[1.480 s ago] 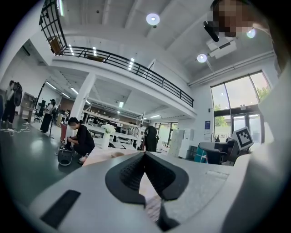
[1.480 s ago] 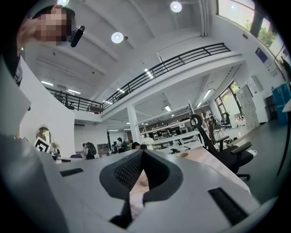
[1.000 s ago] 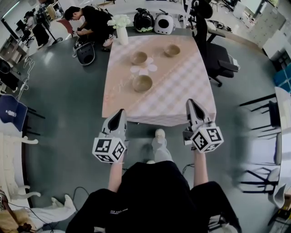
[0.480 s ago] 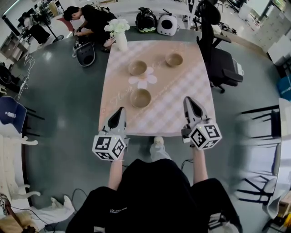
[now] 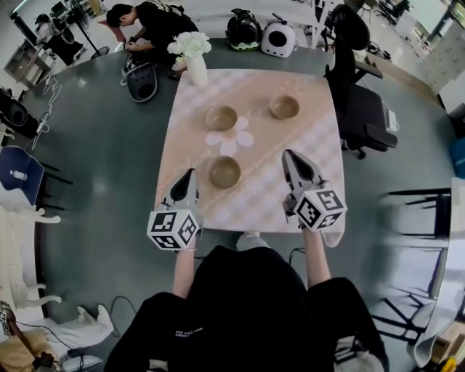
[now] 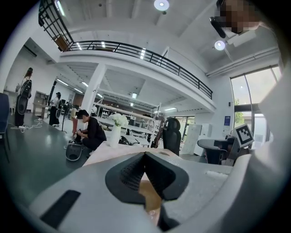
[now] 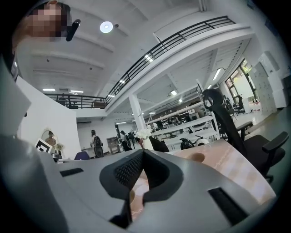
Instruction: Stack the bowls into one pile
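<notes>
Person in black is holding the left tongs [image 5: 190,175] and right tongs [image 5: 288,155] over the near part of the tabletop [image 5: 316,163], both pointing away, tips looking closed with nothing in them. Three tan bowls are sitting apart on the pink checked cloth: near bowl [image 5: 224,171] between the tongs, far left bowl [image 5: 221,117], far right bowl [image 5: 284,107]. White flower-shaped mat [image 5: 229,139] is lying between the near and far left bowls. Vase of white flowers [image 5: 195,62] is standing at the far left corner. Another person [image 5: 152,22] is crouching on the floor beyond.
</notes>
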The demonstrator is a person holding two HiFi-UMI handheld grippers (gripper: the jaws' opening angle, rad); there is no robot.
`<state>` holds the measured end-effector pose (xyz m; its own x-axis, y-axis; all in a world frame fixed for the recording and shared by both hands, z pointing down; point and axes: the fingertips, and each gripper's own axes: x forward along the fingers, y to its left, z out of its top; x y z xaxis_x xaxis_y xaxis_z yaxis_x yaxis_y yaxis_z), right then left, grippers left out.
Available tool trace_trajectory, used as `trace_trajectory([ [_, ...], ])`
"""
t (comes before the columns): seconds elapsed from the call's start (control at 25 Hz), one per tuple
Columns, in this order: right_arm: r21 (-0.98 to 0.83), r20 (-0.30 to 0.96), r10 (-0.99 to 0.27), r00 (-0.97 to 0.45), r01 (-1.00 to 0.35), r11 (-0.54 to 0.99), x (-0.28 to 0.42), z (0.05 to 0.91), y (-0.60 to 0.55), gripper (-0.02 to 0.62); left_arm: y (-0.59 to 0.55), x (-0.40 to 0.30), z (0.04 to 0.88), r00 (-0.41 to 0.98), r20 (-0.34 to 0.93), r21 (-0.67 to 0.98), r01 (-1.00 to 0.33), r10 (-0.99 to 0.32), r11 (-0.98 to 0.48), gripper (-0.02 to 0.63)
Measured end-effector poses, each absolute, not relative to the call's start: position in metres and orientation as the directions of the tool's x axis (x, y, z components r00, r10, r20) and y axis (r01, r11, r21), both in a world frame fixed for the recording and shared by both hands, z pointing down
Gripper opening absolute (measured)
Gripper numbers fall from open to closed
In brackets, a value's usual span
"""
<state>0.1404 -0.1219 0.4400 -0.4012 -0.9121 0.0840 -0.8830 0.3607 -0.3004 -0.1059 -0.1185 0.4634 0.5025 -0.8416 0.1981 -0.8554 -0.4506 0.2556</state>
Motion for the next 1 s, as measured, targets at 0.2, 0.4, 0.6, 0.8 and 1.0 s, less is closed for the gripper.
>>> trace_trajectory([
  [0.2,-0.315,0.119,-0.872,-0.474,-0.851,0.42,0.126,0.455,-0.151,-0.008,-0.134,-0.11,0.482,0.459,0.25,0.273,-0.878,-0.853,-0.393,-0.003],
  [0.4,-0.334,0.171,-0.816,-0.552,-0.812,0.479,0.099,0.47,-0.17,-0.008,-0.142,-0.117,0.496,0.439,0.283,0.295,-0.886,-0.853,-0.359,-0.003],
  [0.6,-0.378,0.209,-0.765,-0.609,-0.772,0.511,0.075,0.491,-0.178,-0.008,-0.144,-0.122,0.512,0.432,0.323,0.312,-0.889,-0.842,-0.336,-0.003],
  [0.8,-0.41,0.277,-0.716,-0.641,-0.753,0.515,0.055,0.516,-0.186,-0.008,-0.148,-0.122,0.528,0.44,0.374,0.328,-0.886,-0.816,-0.328,-0.003],
  [1.0,-0.425,0.38,-0.649,-0.66,-0.747,0.511,0.039,0.547,-0.189,-0.008,-0.149,-0.115,0.547,0.472,0.415,0.349,-0.872,-0.778,-0.343,-0.003],
])
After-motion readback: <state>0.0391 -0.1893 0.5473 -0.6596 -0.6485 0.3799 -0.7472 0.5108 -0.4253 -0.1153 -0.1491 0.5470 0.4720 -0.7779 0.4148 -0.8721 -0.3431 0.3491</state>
